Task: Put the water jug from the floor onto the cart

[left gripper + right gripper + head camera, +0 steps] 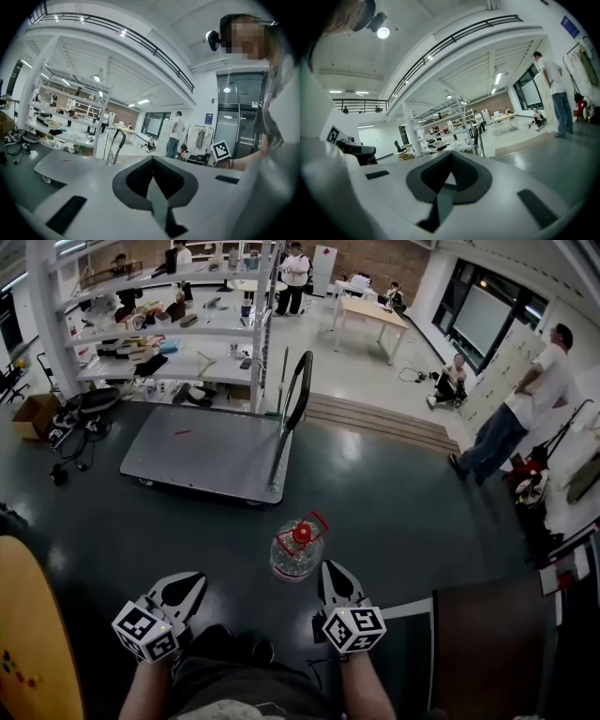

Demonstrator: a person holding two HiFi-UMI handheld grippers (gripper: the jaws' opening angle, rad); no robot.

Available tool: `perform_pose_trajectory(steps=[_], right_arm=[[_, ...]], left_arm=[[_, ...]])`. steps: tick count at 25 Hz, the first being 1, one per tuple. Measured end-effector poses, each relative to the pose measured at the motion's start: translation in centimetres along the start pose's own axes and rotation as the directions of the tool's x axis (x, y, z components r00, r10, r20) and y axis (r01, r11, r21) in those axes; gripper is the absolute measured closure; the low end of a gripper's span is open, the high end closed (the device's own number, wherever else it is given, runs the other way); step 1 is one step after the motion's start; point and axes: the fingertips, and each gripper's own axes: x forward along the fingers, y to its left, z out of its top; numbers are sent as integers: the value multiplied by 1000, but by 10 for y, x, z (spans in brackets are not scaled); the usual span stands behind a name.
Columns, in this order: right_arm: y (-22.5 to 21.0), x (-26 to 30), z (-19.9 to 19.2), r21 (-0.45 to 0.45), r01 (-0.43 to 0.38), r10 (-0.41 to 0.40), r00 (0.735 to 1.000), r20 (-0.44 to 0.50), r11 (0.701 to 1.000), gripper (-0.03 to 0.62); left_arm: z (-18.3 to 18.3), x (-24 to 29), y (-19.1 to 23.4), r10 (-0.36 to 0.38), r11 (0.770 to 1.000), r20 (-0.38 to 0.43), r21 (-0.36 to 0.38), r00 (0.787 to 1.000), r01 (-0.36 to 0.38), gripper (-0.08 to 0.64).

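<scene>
The water jug (297, 551) is clear with a red cap and a red handle, and it stands upright on the dark floor just in front of me. The cart (208, 452) is a flat grey platform with a black loop handle (299, 390), and it sits beyond the jug with a bare deck. My left gripper (195, 577) hangs to the jug's lower left, shut and holding nothing. My right gripper (329, 566) is close by the jug's right side, shut and holding nothing; whether it touches the jug I cannot tell. The cart (65, 164) also shows in the left gripper view. The jug is in neither gripper view.
A white shelving rack (169, 324) full of items stands behind the cart. Low steps (375, 418) run right of it. One person (511, 423) stands at the right and another sits on the floor (450, 381). A brown cabinet top (487, 643) is near right, a yellow object (28, 634) near left.
</scene>
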Motion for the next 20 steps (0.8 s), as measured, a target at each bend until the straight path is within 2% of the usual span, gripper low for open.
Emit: perform_pose_trajectory(steps=[4,9,17,20], right_arm=[[3,10,-16,-46,-6,4,999,-48,999,603],[0,28,-37,-51,15,-20,995,-97,999,603],[-21,91,-68,-114,88,-110,972,-209,990,598],[-28,117,-78,-107,119,-142,962,-232,987,598]], left_arm=[[-6,13,5,-6,1000,-24,-9,1000,6,552],[-10,43,24,-63,998,-34,-14,997,62,552],[-8,103,85,-124,992,-85,-37,989,121,552],[-12,127,106,-168,985,-118,12,979,171,552]])
